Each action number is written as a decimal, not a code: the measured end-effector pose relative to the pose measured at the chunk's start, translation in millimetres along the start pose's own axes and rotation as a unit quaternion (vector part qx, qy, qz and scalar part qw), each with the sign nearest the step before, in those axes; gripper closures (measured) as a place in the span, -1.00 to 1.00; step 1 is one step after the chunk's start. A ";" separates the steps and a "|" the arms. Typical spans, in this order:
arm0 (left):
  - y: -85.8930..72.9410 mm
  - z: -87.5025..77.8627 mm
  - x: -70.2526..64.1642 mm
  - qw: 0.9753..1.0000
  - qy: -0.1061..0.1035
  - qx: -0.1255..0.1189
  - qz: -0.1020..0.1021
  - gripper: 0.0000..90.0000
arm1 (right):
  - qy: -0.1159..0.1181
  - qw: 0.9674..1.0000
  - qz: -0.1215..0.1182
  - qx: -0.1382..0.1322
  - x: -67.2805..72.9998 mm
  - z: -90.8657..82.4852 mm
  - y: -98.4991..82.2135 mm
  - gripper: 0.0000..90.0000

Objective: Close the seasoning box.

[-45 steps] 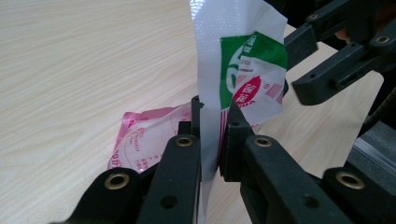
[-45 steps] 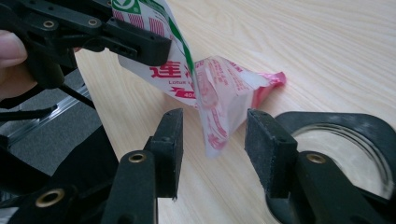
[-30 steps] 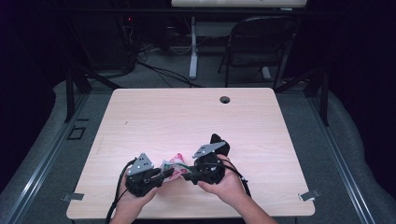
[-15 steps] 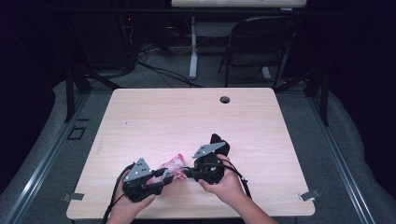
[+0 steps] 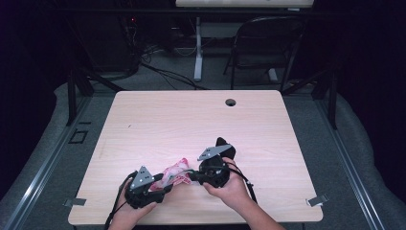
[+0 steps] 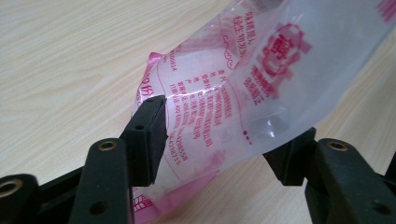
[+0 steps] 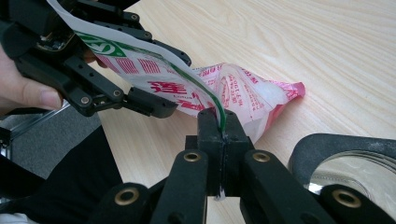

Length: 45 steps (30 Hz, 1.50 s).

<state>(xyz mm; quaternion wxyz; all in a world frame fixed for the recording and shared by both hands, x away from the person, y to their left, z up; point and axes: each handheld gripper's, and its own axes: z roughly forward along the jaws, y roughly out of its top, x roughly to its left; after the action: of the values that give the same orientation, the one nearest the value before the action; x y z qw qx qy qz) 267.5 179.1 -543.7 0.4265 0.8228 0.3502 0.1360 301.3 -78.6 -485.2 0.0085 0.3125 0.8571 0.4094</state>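
Only a printed plastic bag [image 6: 243, 88], contents unclear

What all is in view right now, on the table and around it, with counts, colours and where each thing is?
Plastic bag: one, clear with red and green print, near front edge of table, between the two grippers.
Table: one, light wood, centre, with a dark round hole near its far edge.
Folding chair: one, black, on the floor beyond the table.
Left gripper: one, black; jaws have just been opening, standing either side of the bag.
Right gripper: one, black; jaws shut on the bag's edge.
Hands: two, entering from the bottom.
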 end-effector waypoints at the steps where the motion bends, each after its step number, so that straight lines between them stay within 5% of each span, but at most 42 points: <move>1: 0.3 0.0 1.2 1.000 0.000 0.001 0.000 -0.04 | 0.000 1.000 0.000 0.000 0.0 0.1 0.0 0.99; 15: -10.9 13.0 5.4 1.000 0.006 0.010 0.017 -0.41 | 0.000 1.000 0.000 -0.002 0.3 0.1 -0.4 0.99; 45: -20.7 36.4 16.4 1.000 0.017 0.024 0.005 -0.47 | 0.001 1.000 0.001 -0.001 -0.3 -0.6 -1.4 0.99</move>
<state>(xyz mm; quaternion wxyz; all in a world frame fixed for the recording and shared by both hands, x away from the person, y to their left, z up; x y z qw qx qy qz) 288.8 176.5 -583.2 0.4002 0.8321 0.3561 0.1440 300.7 -79.8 -485.9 0.0078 0.3132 0.8562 0.4109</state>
